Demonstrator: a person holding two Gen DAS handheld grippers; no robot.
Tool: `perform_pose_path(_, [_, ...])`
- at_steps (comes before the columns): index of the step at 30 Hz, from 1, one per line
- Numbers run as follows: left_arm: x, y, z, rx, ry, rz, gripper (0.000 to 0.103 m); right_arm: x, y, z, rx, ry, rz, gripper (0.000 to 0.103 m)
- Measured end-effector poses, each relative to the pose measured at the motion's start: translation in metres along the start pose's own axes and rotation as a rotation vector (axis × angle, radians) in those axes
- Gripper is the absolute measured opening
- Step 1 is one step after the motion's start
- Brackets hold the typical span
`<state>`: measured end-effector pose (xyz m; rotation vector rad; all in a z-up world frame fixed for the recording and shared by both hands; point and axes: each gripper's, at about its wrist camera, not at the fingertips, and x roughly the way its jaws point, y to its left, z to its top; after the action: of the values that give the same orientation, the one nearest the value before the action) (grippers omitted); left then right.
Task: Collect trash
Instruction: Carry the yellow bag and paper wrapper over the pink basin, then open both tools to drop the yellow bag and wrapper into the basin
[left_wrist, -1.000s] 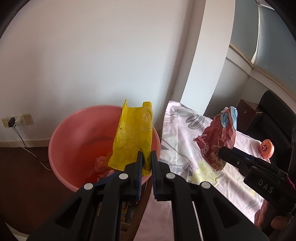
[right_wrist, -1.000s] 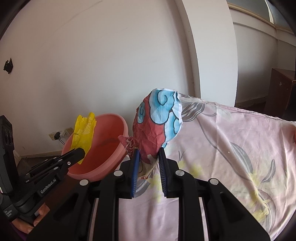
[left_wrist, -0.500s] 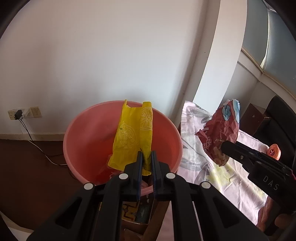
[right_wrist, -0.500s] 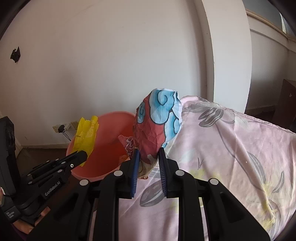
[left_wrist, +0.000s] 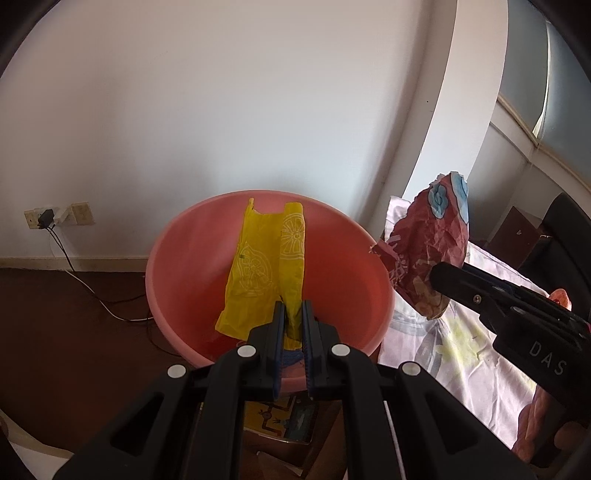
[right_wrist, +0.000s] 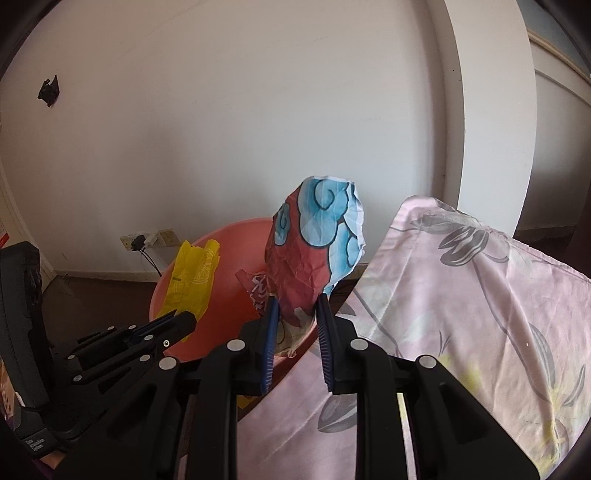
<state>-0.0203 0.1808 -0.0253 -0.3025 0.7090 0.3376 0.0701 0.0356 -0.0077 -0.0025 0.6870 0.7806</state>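
Wall (left_wrist: 221, 110), white, fills the upper half of both views, with sockets and a plugged-in cable (left_wrist: 55, 218) at left of the left wrist view.

Cloth (right_wrist: 461, 314), pale pink with a grey and yellow flower print, spreads over the lower right of the right wrist view (what lies beneath it is hidden).

Basin (left_wrist: 184, 266), pink plastic, round, sits centre frame in the left wrist view, on or above a dark brown floor (left_wrist: 55, 314); its contents cannot be made out clearly, possibly some reddish scraps at the bottom.

Right gripper (right_wrist: 297, 314), black with blue pads, nearly closed and clamped on a crumpled red wrapper with blue cloud print (right_wrist: 317, 251), held upright at the basin's right edge, between basin and cloth.

Left gripper (left_wrist: 293, 317), likewise nearly closed, pinching the lower end of a yellow plastic bag with a lemon print (left_wrist: 266, 269), which stands up over the middle of the basin.
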Motion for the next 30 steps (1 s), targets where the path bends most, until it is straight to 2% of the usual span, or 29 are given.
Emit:
perform_pose_path(12, [0.009, 0.003, 0.003, -0.019, 0.024, 0.019, 0.008, 0.027, 0.020, 0.001, -0.054, 0.057, 0.040, 0.021])
perform_pose_path(30, [0.024, 0.017, -0.002, -0.065, 0.076, 0.019, 0.009, 0.059, 0.023, -0.006, -0.064, 0.131, 0.060, 0.021])
